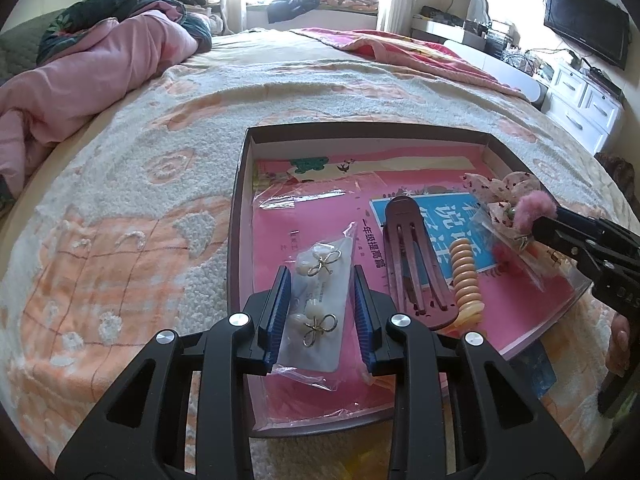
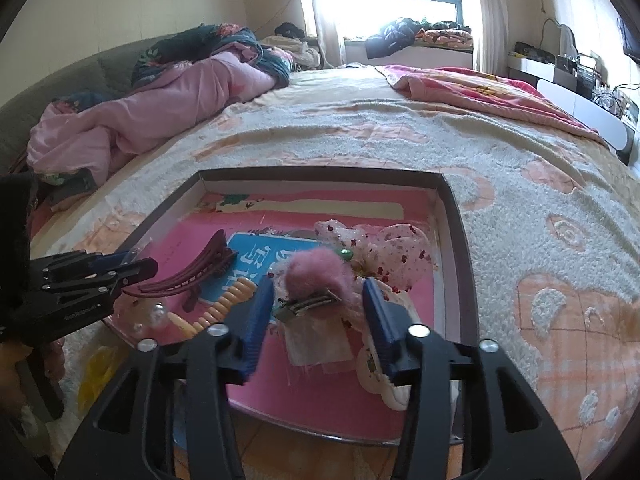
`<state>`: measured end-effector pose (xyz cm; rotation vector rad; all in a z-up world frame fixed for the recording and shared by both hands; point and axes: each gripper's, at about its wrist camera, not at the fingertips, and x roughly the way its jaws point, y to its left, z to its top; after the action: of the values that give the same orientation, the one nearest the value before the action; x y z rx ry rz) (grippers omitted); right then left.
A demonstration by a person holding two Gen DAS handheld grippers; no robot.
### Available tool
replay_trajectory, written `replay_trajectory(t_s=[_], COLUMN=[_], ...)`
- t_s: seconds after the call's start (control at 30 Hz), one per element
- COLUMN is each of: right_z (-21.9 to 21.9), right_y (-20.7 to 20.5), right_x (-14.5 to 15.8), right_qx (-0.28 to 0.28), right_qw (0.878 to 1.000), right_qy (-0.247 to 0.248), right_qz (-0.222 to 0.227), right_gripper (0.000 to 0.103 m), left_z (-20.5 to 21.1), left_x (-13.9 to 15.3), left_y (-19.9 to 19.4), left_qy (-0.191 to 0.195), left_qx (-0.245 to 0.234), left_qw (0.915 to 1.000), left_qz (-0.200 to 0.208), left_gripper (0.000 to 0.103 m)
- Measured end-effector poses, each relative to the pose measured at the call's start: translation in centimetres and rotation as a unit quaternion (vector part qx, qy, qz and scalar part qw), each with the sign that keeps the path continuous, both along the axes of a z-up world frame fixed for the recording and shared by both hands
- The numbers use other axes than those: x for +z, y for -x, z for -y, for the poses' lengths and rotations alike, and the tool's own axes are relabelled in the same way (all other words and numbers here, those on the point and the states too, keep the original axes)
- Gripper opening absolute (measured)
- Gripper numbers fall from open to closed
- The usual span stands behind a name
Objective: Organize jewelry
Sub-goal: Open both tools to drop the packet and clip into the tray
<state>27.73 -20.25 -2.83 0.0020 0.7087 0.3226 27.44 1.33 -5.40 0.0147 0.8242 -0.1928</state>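
Observation:
A shallow dark box [image 1: 360, 130] lined with a pink book lies on the bed. My left gripper [image 1: 321, 270] is shut on an earring card [image 1: 320, 304] in a clear sleeve, carrying two bow earrings, near the box's front left. Beside it lie a maroon hair claw [image 1: 408, 256] and a peach spiral hair tie [image 1: 466, 276]. My right gripper [image 2: 318, 280] stands open around a pink fluffy hair clip [image 2: 316, 268], its pads clear of the clip. Behind the clip sits a floral fabric bow [image 2: 392, 244]. The left gripper [image 2: 136, 268] shows at the left edge of the right wrist view.
A cream and orange bedspread [image 1: 140, 200] surrounds the box. A pink quilt [image 1: 80, 72] is piled at the far left, a red blanket [image 2: 480, 88] at the far right. White drawers [image 1: 580, 96] and a TV [image 1: 586, 36] stand right. Something yellow [image 2: 96, 372] lies left of the box.

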Motion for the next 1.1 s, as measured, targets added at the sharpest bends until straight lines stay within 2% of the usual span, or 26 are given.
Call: replay_trajectory(t_s=[0.37, 0.57, 0.73, 0.83, 0.9, 0.97, 1.03, 1.07, 1.1], right_z=[0.8, 1.1, 1.4, 1.6, 1.7, 1.7, 1.8, 1.9, 1.9], right_y=[1.8, 2.4, 2.8, 3.1, 3.3, 3.5, 3.6, 3.8, 3.9], right_x=[0.8, 1.1, 1.3, 1.5, 1.6, 1.7, 1.9, 2.0, 2.0], right_qx=[-0.01, -0.014, -0.018, -0.023, -0.025, -0.026, -0.028, -0.028, -0.029], right_qw=[1.0, 1.0, 0.999, 0.999, 0.999, 0.999, 0.999, 0.999, 0.999], right_qy=[-0.011, -0.016, -0.021, -0.024, -0.026, -0.026, -0.027, -0.029, -0.029], right_qz=[0.018, 0.021, 0.022, 0.022, 0.023, 0.025, 0.026, 0.028, 0.028], right_gripper=[0.075, 0.08, 0.083, 0.089, 0.09, 0.091, 0.091, 0.092, 0.092], left_z=[0.0, -0.4, -0.9, -1.1, -1.1, -1.2, -1.3, -1.3, -1.4], left_x=[0.3, 0.7, 1.3, 1.9, 2.3, 2.6, 2.9, 3.0, 3.2], left_y=[0.6, 1.1, 1.7, 2.1, 2.5, 2.8, 3.2, 3.4, 3.6], left_qy=[0.005, 0.019, 0.031, 0.033, 0.032, 0.033, 0.033, 0.031, 0.03], left_qx=[0.001, 0.008, 0.012, 0.014, 0.017, 0.019, 0.02, 0.021, 0.024], left_qw=[1.0, 0.9998, 0.9994, 0.9993, 0.9992, 0.9989, 0.9988, 0.9987, 0.9986], left_qz=[0.0, 0.0, 0.005, 0.012, 0.02, 0.026, 0.031, 0.034, 0.038], left_gripper=[0.027, 0.037, 0.048, 0.055, 0.065, 0.067, 0.076, 0.087, 0.092])
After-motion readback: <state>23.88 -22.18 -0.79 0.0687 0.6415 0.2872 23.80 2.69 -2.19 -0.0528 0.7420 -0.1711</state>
